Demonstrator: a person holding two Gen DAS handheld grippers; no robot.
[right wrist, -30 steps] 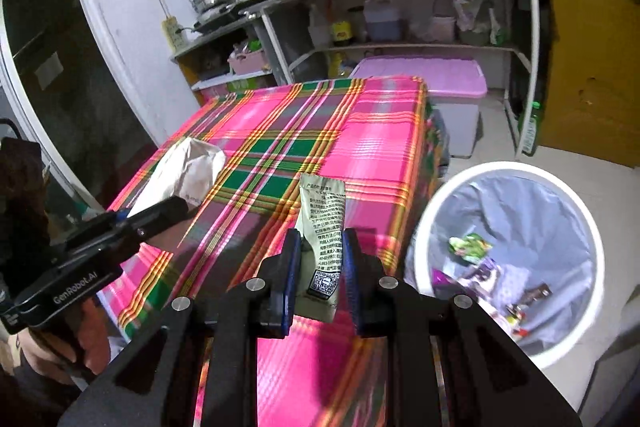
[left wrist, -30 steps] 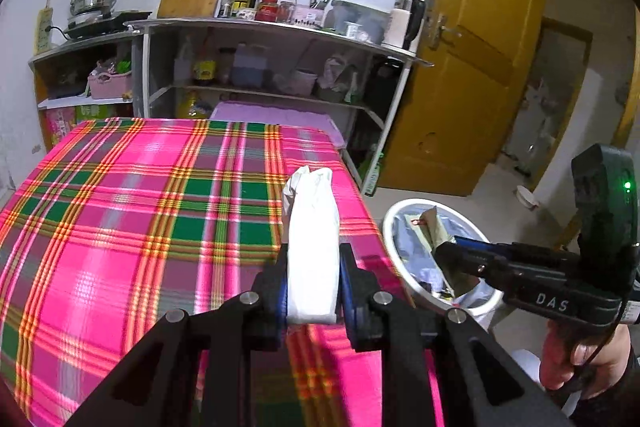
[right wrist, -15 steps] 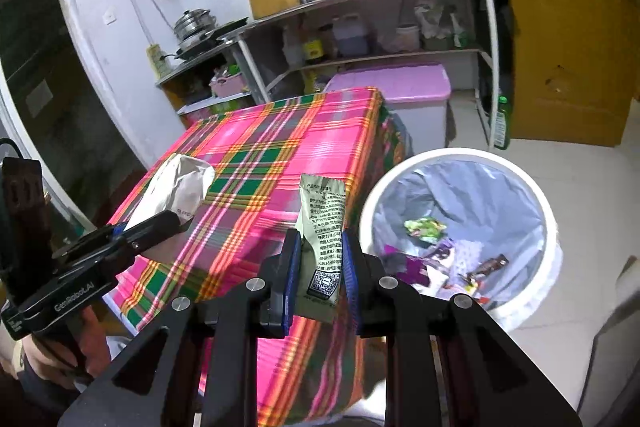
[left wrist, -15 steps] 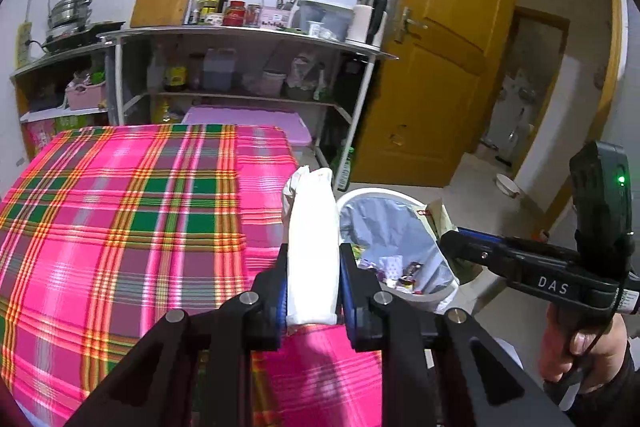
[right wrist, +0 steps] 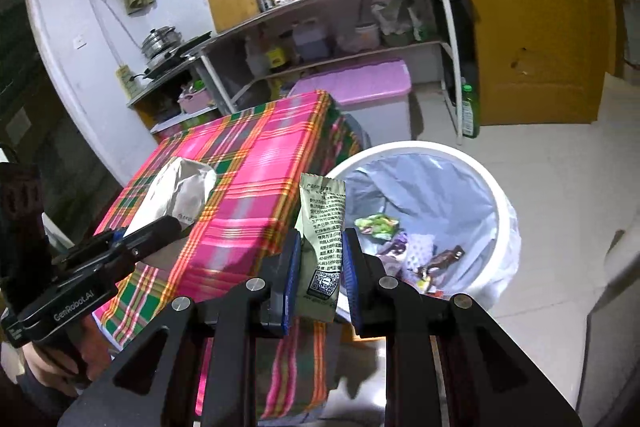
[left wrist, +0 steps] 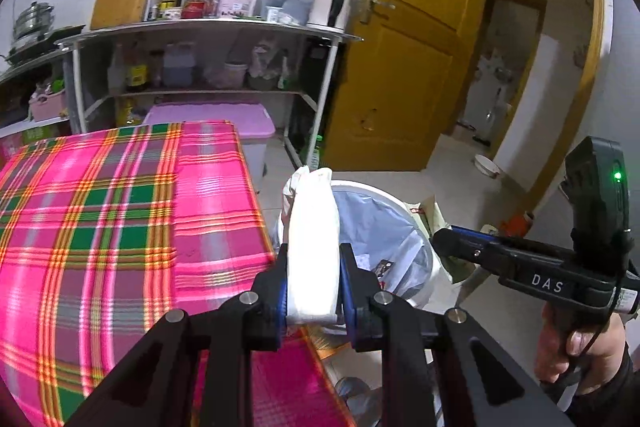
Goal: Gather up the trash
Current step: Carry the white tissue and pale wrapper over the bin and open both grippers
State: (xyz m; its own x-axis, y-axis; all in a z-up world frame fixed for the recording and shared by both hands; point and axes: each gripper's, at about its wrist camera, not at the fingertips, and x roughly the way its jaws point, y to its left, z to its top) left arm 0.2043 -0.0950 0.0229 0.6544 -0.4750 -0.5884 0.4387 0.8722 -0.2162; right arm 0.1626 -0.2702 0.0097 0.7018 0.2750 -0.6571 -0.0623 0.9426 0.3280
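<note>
My left gripper is shut on a white crumpled paper bag, held over the table's right edge beside the white trash bin. The bag also shows in the right wrist view. My right gripper is shut on a green snack packet with a QR code, held just left of the bin's rim. The bin has a pale liner and several wrappers inside. The right gripper also shows in the left wrist view.
A table with a pink and green plaid cloth stands left of the bin. Metal shelves with bottles and jars are behind, with a purple-lidded box below. An orange door stands open at right.
Both grippers have moved right, off the table toward the bin, each still holding its piece of trash. The bin now fills more of both views.
</note>
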